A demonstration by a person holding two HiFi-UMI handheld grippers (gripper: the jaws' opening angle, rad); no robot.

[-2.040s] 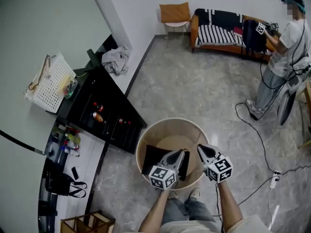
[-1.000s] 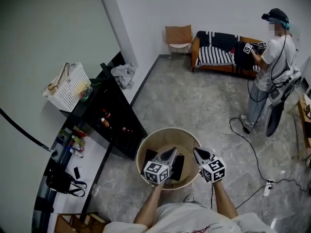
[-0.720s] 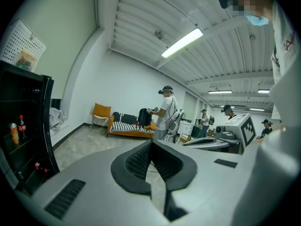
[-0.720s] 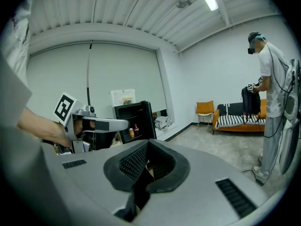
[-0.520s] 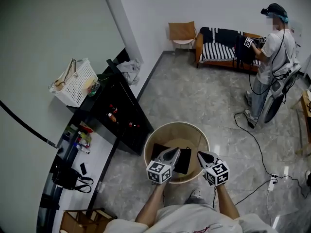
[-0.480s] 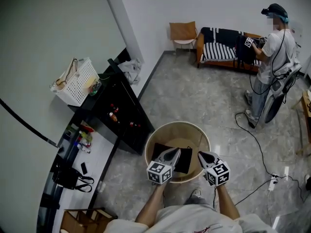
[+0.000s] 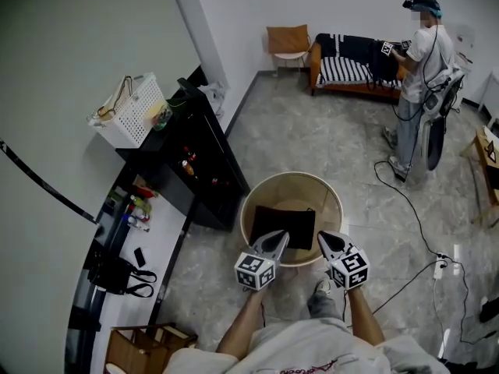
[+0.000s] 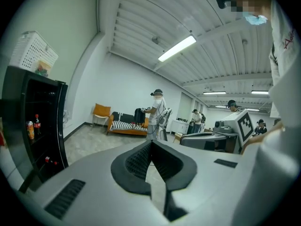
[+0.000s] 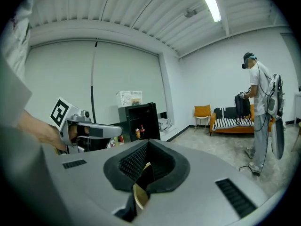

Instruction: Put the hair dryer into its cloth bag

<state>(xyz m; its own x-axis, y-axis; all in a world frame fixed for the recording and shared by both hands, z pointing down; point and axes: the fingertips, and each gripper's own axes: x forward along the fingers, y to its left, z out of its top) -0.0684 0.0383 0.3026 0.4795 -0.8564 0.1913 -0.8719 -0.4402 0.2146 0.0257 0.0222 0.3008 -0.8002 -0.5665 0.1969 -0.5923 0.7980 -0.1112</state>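
A flat black cloth bag lies on the round wooden table in the head view. I see no hair dryer in any view. My left gripper hovers at the table's near rim, its tip just short of the bag's near edge, jaws shut and empty. My right gripper is level with it to the right, also shut and empty. In the left gripper view the pads meet, and the right gripper shows beside them. The right gripper view shows closed pads and the left gripper.
A black shelf cabinet with bottles stands left of the table, with a white basket on top. Cables run over the floor at right. A person stands by a striped sofa and an orange chair at the back.
Both grippers have drawn back together from over the bag to the table's near rim. Their jaws stay shut. The bag has not moved on the table.
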